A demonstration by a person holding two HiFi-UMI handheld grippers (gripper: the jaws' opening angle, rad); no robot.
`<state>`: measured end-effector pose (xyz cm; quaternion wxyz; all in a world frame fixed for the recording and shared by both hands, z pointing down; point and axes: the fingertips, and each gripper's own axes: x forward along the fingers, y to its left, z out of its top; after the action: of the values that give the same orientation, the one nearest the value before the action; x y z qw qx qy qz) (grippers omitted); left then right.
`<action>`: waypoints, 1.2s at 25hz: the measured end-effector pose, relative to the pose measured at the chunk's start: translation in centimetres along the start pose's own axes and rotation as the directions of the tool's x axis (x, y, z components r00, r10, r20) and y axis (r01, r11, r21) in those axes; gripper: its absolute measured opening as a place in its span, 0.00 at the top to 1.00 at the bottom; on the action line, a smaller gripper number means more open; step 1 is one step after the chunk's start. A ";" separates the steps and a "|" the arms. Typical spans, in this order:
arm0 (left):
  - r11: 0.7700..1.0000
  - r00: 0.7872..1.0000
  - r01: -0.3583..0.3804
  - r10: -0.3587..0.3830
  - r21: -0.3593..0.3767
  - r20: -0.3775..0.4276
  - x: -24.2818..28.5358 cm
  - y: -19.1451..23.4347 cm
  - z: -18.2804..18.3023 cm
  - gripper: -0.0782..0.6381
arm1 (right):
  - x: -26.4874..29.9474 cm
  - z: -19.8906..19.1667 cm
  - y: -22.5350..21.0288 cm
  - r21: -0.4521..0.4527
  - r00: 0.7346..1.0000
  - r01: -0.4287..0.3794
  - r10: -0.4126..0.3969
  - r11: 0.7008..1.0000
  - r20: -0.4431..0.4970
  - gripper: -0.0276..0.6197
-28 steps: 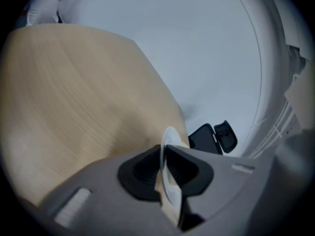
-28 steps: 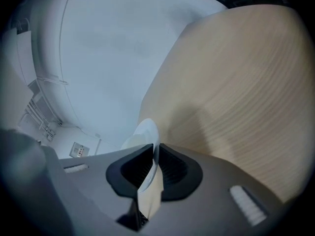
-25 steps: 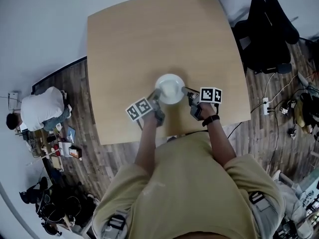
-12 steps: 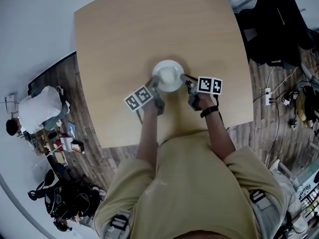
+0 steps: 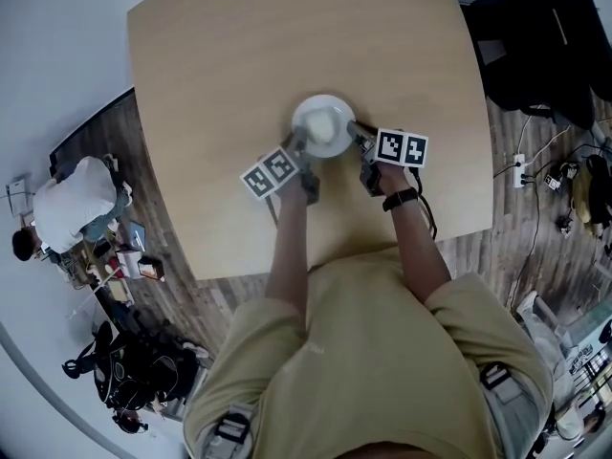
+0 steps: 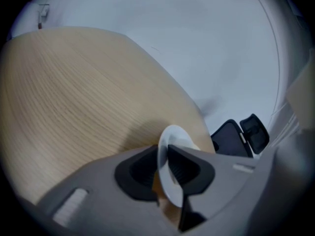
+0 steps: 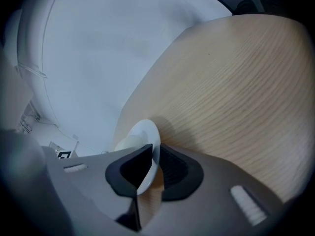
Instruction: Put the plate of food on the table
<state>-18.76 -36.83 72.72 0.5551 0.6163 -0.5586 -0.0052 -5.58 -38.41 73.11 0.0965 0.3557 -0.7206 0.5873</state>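
At opp. rims of the small white round plate (image 5: 323, 125), left gripper (image 5: 296, 143) & right gripper (image 5: 356, 134) jaws were opening, rim btw each pair.

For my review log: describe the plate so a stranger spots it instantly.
Find the big light-wood table. Near its middle, the left gripper and right gripper flank a plate, its rim between their opening jaws. It is the only round white thing there, holding pale food.

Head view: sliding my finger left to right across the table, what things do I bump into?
First the left gripper → plate of food → right gripper. Both grippers' jaws are opening, with the plate's rim between them.
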 end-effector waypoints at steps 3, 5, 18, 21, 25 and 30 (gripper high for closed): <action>1.000 1.000 -0.021 0.021 0.014 -0.008 0.4 0.4 -0.3 0.80 | 0.3 -0.1 -0.3 -0.012 1.000 0.022 -0.022 1.000 -0.001 0.89; 0.999 0.999 -0.034 0.034 0.013 -0.016 0.7 0.8 -0.4 0.80 | 0.5 -0.1 -0.5 -0.021 1.000 0.031 -0.031 0.999 -0.002 0.89; 0.997 0.998 -0.056 0.056 0.056 0.018 -0.8 0.9 0.5 0.77 | -0.5 0.6 -1.2 -0.064 0.992 0.114 -0.111 0.991 0.057 0.79; 0.996 0.998 -0.054 0.051 0.076 0.031 -2.1 0.6 0.8 0.77 | -2.0 0.9 -1.0 -0.133 0.986 0.151 -0.139 0.980 0.094 0.71; 0.982 0.998 -0.030 0.018 0.186 0.066 -4.1 -1.1 1.3 0.75 | -4.4 1.4 1.1 -0.309 0.978 0.160 -0.109 0.938 0.178 0.71; 0.916 0.982 -0.017 -0.061 0.402 0.179 -8.6 -4.8 2.5 0.74 | -8.8 1.8 7.1 -0.592 0.937 0.246 -0.033 0.767 0.347 0.71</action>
<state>-20.26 -33.71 63.20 0.3615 0.7201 -0.5906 0.0451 -3.12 -36.20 62.19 0.1363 0.4455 -0.8516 0.2401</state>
